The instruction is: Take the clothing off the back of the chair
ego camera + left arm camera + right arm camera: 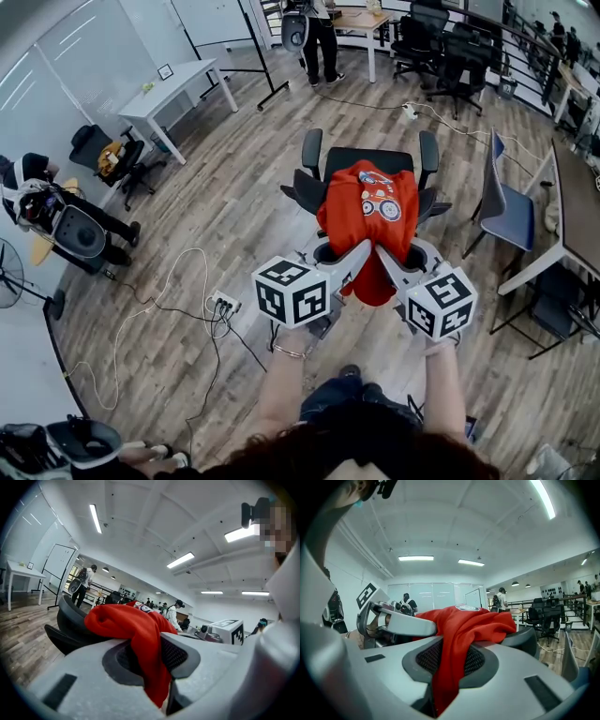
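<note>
A red shirt (pixel 366 208) with a round print hangs over the back of a black office chair (pixel 369 157) in the head view. My left gripper (pixel 354 255) is shut on the shirt's near left part, and my right gripper (pixel 388 257) is shut on its near right part. The left gripper view has a fold of the red shirt (pixel 125 620) pinched between the jaws of the left gripper (pixel 151 663), with the chair's black back (pixel 70 620) behind. Through the right gripper view the red cloth (pixel 474 620) is clamped between the mesh pads of the right gripper (pixel 449 663).
A blue chair (pixel 506 212) and a dark table (pixel 577 212) stand at the right. A power strip with cables (pixel 223 302) lies on the wood floor at the left. A seated person (pixel 56 217) is at far left, a white table (pixel 174 84) behind, and black chairs (pixel 441 47) at the back.
</note>
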